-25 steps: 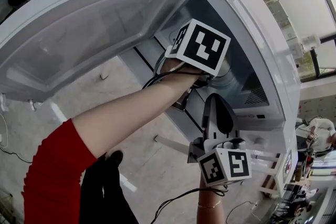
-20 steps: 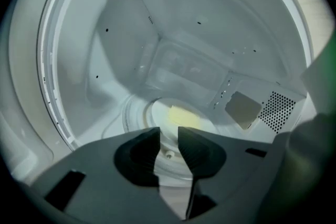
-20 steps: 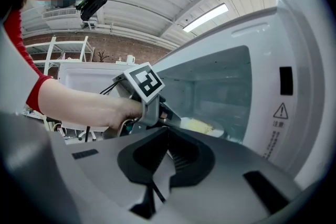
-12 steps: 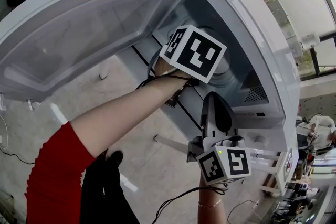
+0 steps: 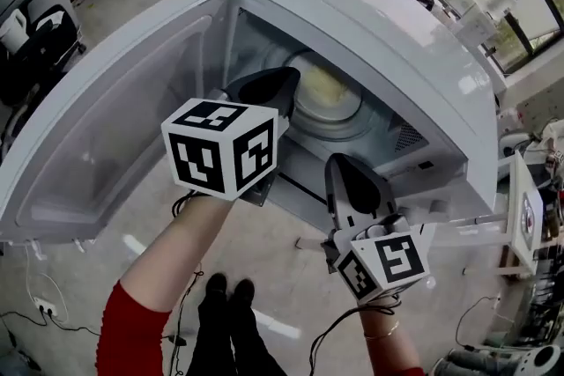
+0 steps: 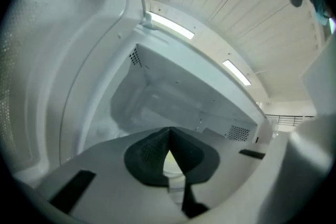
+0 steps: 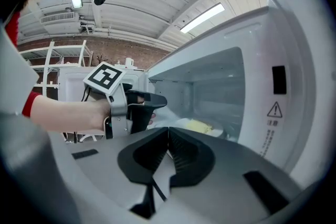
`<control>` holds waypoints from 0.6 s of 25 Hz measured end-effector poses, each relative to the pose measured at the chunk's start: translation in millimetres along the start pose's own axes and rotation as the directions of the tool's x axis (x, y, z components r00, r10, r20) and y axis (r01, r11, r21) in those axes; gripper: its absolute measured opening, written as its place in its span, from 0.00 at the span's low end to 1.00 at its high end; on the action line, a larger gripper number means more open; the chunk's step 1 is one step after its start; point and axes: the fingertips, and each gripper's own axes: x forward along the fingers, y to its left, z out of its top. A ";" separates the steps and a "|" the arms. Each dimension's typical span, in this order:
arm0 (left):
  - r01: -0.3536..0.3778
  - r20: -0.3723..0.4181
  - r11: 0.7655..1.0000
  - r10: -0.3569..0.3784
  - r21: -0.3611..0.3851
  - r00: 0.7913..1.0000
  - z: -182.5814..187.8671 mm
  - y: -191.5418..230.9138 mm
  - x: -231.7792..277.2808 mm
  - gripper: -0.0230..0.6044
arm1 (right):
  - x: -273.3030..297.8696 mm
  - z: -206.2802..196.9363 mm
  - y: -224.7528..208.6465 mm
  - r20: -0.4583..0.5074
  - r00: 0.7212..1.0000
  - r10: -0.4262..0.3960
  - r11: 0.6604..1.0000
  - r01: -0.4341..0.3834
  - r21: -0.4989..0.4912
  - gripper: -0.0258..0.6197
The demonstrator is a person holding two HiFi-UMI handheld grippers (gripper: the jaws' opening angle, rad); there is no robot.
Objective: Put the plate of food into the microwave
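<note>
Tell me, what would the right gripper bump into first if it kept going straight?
Probably the plate inside the microwave. The right gripper points into the opening, though depth is hard to judge.

Bright, even daylight here, long white ceiling strip lights (image 6: 170, 26) glaring, fisheye corners going black, close foreground soft.

The microwave (image 5: 379, 22) is what carries my load. The plate of food (image 5: 322, 87) sits on the bottom of its cavity, at one o'clock from the middle of my head view, well inside the open front. Below is the concrete floor (image 5: 264, 269). My shoes (image 5: 217, 284) stand on it at six o'clock, a white stripe (image 5: 275, 326) lies just beside them, and thin cables (image 5: 42, 309) trail across it at eight o'clock.
</note>
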 end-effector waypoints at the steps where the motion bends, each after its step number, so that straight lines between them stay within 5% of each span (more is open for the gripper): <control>1: 0.023 0.008 1.000 -0.022 -0.002 1.000 -0.9 -4.8 -4.7 0.05 | -0.9 2.7 0.9 0.004 1.000 0.005 1.000 -0.005 0.005 0.06; 5: 0.055 0.015 0.998 -0.055 0.017 0.998 -8.1 -22.7 -29.8 0.05 | -13.2 12.9 2.8 0.007 1.000 0.013 0.999 -0.014 0.030 0.06; 10: 0.037 -0.006 0.985 -0.037 0.168 0.999 -7.8 -45.6 -74.4 0.05 | -50.4 23.7 5.6 0.018 1.000 0.010 0.998 -0.011 0.068 0.06; 15: 0.053 -0.048 0.977 -0.044 0.206 0.998 -10.2 -63.8 -130.0 0.05 | -104.1 21.8 5.6 0.020 0.999 -0.040 0.990 0.037 0.137 0.06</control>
